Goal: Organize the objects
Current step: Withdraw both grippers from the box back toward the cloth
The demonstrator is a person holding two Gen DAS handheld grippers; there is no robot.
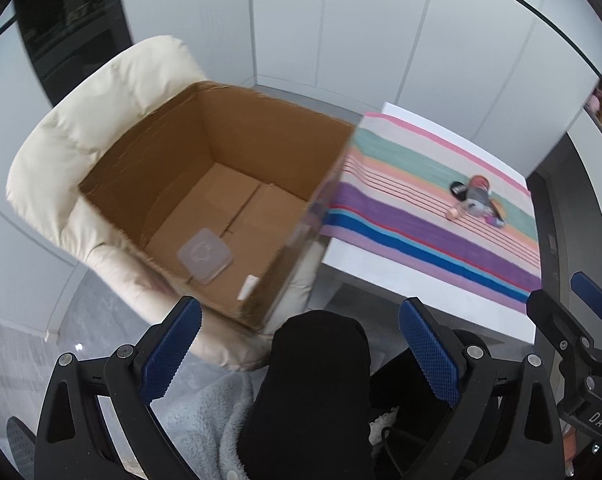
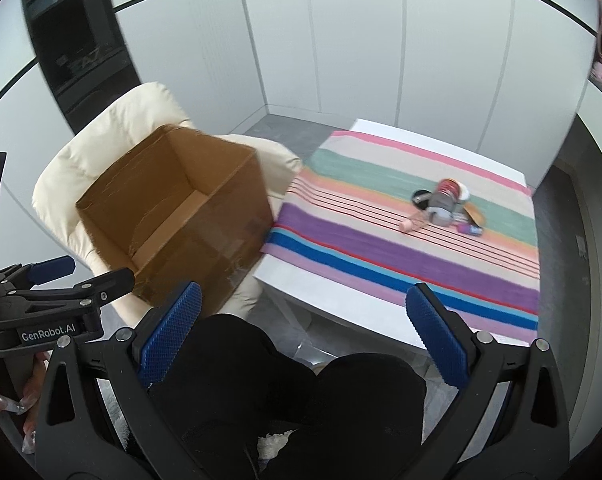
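An open cardboard box [image 1: 205, 184] [image 2: 189, 208] rests on a cream padded chair [image 1: 81, 128] [image 2: 113, 140]. On its floor lie a clear square plastic lid [image 1: 205, 255] and a small white item [image 1: 249, 283]. A cluster of small objects [image 1: 477, 200] [image 2: 445, 204], among them a grey piece, a round red-striped thing and a pink stick, sits on the striped cloth [image 1: 421, 200] [image 2: 381, 220]. My left gripper [image 1: 301, 344] hangs open near the box's front edge, holding nothing. Over a person's dark-clothed knees, my right gripper [image 2: 305, 324] is open and empty.
The striped cloth covers a low white table [image 1: 381, 292] [image 2: 321, 280] right of the chair. White wall panels stand behind. A person's knees in black [image 1: 321, 380] [image 2: 281, 392] and a pale fleece blanket [image 1: 205, 420] fill the foreground. A dark cabinet [image 2: 81, 48] is at far left.
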